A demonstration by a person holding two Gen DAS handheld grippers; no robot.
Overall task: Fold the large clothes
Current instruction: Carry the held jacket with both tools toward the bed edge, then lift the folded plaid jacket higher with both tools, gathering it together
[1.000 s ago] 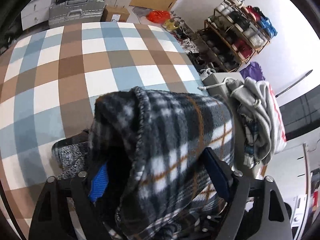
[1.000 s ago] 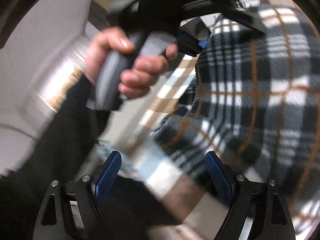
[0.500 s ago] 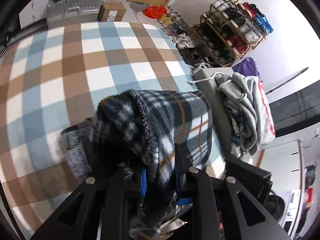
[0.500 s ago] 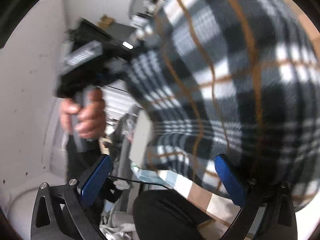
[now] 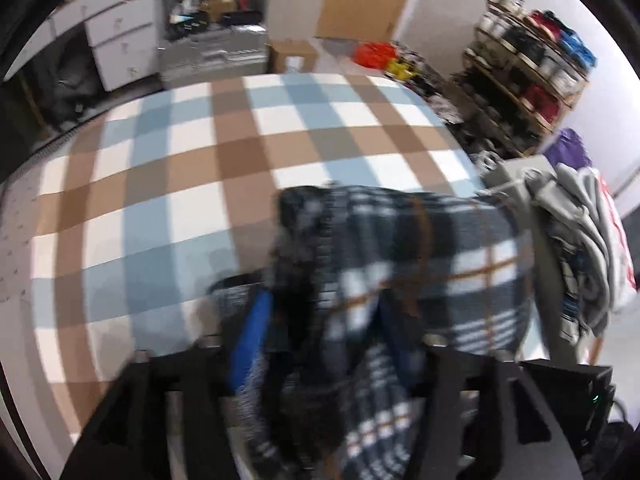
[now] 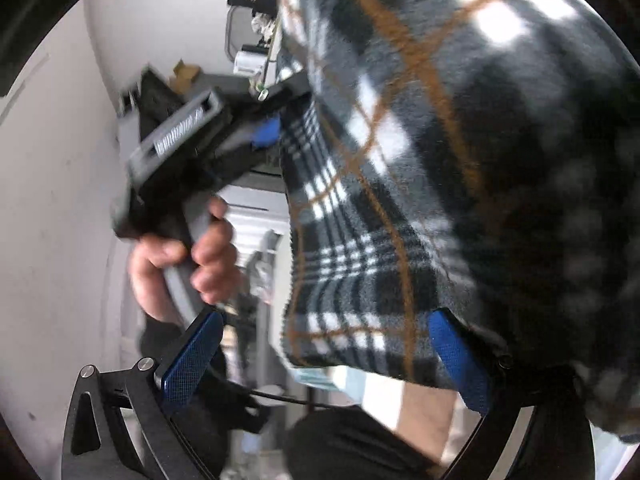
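1. Fleece, dark plaid with white squares and thin orange lines, is filling the lower middle of the left wrist view: this plaid garment (image 5: 420, 264) is lying bunched on the checked bedspread (image 5: 192, 168) of blue, brown and white squares, which is spreading across the middle and left of the frame.
2. You are holding the left gripper (image 5: 324, 328) at the bottom centre of that view. Its jaws are opening, a fold of the garment is sitting between them, and the blue pad (image 5: 252, 336) on the left side is showing clear of the cloth. The view is blurred, so the other pad is hard to make out.
3. A heap of grey clothes (image 5: 588, 248) is draping over a grey box at the right edge, just beside the garment.
4. A shoe rack (image 5: 524, 68) is standing against the wall at the upper right.
5. In the right wrist view, the plaid garment (image 6: 460, 152) is hanging down over the upper right and centre of the frame.
6. You are holding the right gripper (image 6: 324, 356) at the bottom, jaws spread wide. The garment's lower edge is dangling between the two blue pads, and neither pad is pressing on it.
7. Your left hand (image 6: 188, 256) is gripping the other gripper's grey handle at middle left.
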